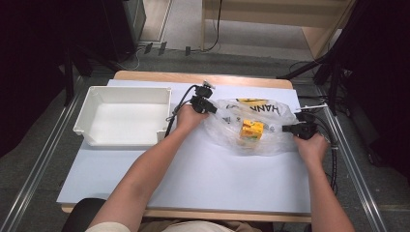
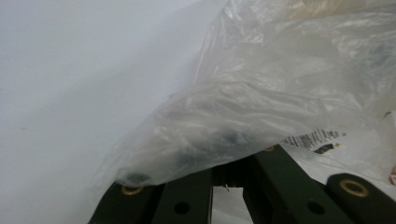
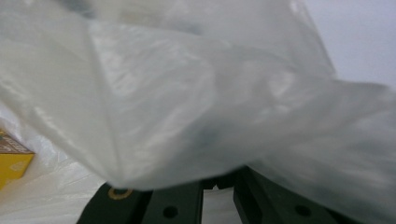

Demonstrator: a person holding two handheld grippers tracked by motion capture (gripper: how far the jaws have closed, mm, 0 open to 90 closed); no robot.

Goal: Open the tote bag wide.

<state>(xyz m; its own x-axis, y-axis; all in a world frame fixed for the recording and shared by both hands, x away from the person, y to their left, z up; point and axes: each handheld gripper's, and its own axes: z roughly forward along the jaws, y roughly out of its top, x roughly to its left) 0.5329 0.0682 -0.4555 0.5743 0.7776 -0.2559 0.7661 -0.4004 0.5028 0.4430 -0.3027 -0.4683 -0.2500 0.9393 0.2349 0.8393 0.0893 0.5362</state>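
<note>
Person: forearms reach in from the near edge of the white table (image 1: pixel 193 179), one two-jaw gripper in each hand.
Right gripper (image 1: pixel 290 128): closed on the right edge of the clear plastic bag (image 1: pixel 227 128); in the right gripper view the film (image 3: pixel 196 93) drapes over the narrowed jaws, so the pinch itself is hidden and the grip is a judgement.
Left gripper (image 1: pixel 212 109): closed likewise on the bag's left edge, film (image 2: pixel 261 93) bunched over its jaws in the left gripper view.
Bag: lies flat on the table between the two grippers, right of centre, black lettering at its far side.
Contents: a yellow carton (image 1: pixel 252 129) sits mid-bag with small dark items beside it, too small to name.
Step in hand: likely lifting or spreading the bag by its two edges.
How to do it well: keep both pinches firm and raise the hands together and level, so the thin film does not slip or tear and the carton stays low in the middle.
White bin (image 1: pixel 96 92): stands open at the far left, just beside the left hand, a likely destination.
</note>
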